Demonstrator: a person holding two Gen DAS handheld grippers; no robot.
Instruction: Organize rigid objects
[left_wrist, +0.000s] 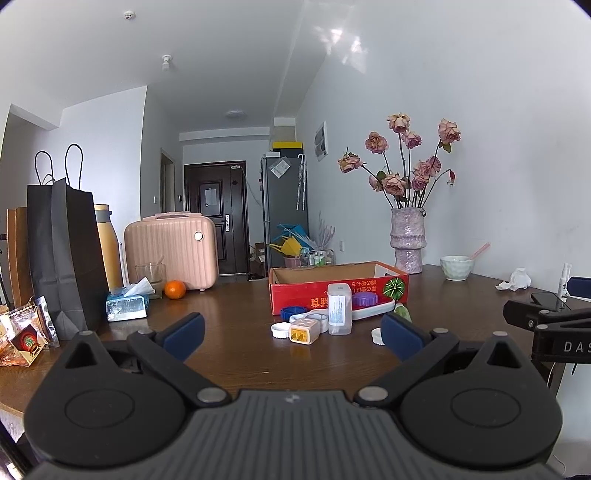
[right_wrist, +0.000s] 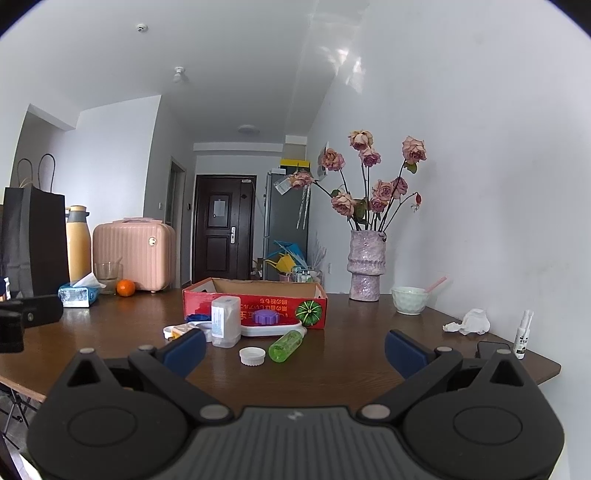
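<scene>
A red cardboard box (left_wrist: 369, 288) (right_wrist: 280, 302) stands open on the brown table (left_wrist: 236, 354). In front of it lie small rigid items: a clear upright container (left_wrist: 340, 309) (right_wrist: 225, 322), a purple lid (left_wrist: 365, 300) (right_wrist: 265, 316) on a white tray (right_wrist: 269, 330), a blue lid (left_wrist: 291, 313), white caps (left_wrist: 281, 329) (right_wrist: 252, 356), a yellow-and-white case (left_wrist: 304, 331) and a green bottle (right_wrist: 286, 344) lying down. My left gripper (left_wrist: 291, 334) is open, short of the items. My right gripper (right_wrist: 295, 349) is open too, with the cap and green bottle beyond its fingers.
At the left stand a black paper bag (left_wrist: 64, 254), a tissue pack (left_wrist: 127, 303), a glass (left_wrist: 150, 278), an orange (left_wrist: 174, 289) and a pink case (left_wrist: 171, 251). A vase of roses (right_wrist: 366, 264), a bowl (right_wrist: 410, 300), crumpled tissue (right_wrist: 471, 322), a spray bottle (right_wrist: 522, 336) and a phone (left_wrist: 550, 301) sit at the right.
</scene>
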